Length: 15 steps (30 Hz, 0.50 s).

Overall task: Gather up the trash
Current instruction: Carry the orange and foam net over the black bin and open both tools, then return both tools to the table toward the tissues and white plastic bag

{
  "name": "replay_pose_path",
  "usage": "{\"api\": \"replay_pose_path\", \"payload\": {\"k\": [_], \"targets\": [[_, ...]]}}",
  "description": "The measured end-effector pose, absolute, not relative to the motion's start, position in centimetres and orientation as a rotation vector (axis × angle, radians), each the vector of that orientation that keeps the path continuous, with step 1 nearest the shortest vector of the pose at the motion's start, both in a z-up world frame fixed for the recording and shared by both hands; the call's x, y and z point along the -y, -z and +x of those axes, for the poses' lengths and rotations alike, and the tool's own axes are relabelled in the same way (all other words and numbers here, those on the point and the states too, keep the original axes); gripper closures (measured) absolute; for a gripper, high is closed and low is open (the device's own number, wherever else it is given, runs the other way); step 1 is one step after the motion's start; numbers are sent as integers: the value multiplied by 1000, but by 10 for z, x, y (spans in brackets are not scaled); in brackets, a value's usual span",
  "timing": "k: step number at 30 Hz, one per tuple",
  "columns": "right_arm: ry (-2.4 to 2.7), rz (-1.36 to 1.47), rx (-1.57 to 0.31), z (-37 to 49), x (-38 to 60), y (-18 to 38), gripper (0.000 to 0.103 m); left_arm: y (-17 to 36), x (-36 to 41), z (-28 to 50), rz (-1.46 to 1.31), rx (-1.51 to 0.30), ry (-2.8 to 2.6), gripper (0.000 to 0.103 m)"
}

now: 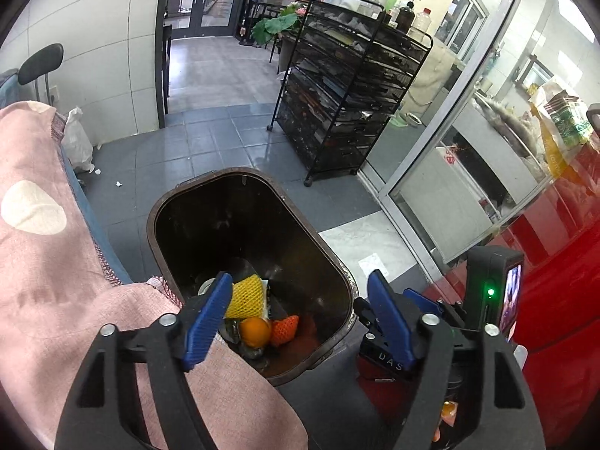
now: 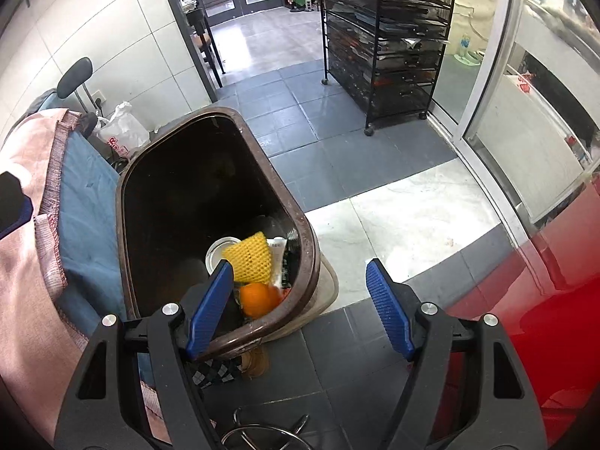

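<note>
Left wrist view: left gripper [image 1: 300,315] hangs released, fingers spread over the bin [image 1: 157,225], where yellow netting [image 1: 245,296], an orange [image 1: 255,332] and red netting [image 1: 285,330] lie. Right gripper [image 2: 300,307] spread wide too, nothing held.

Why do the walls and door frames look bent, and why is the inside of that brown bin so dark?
Left wrist view: the fisheye lens bows the glass partition, and dark corners ring the picture. Right wrist view: same bending; the bin walls stay in shadow, and the red surface shows glare. An orange inside looks slightly blurred.
</note>
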State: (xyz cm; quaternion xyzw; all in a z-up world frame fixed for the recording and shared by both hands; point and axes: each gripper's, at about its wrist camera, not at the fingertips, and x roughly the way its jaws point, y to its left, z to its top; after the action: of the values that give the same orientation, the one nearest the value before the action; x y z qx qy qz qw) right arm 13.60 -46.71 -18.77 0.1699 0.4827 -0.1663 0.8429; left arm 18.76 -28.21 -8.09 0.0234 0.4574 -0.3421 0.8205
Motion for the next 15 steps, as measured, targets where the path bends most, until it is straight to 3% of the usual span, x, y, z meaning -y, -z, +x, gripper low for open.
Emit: {"api": "replay_pose_path", "payload": {"k": [4,7,15], "targets": [[334,329,-999,137,459,178,29,72,276,180,44,-940,730,20],[315,310,-964,136,453,168,18,64,267,174,32,-920,730,18],[196,283,-848,138,425,131,13,37,226,152,-20,-819,682,11]]}}
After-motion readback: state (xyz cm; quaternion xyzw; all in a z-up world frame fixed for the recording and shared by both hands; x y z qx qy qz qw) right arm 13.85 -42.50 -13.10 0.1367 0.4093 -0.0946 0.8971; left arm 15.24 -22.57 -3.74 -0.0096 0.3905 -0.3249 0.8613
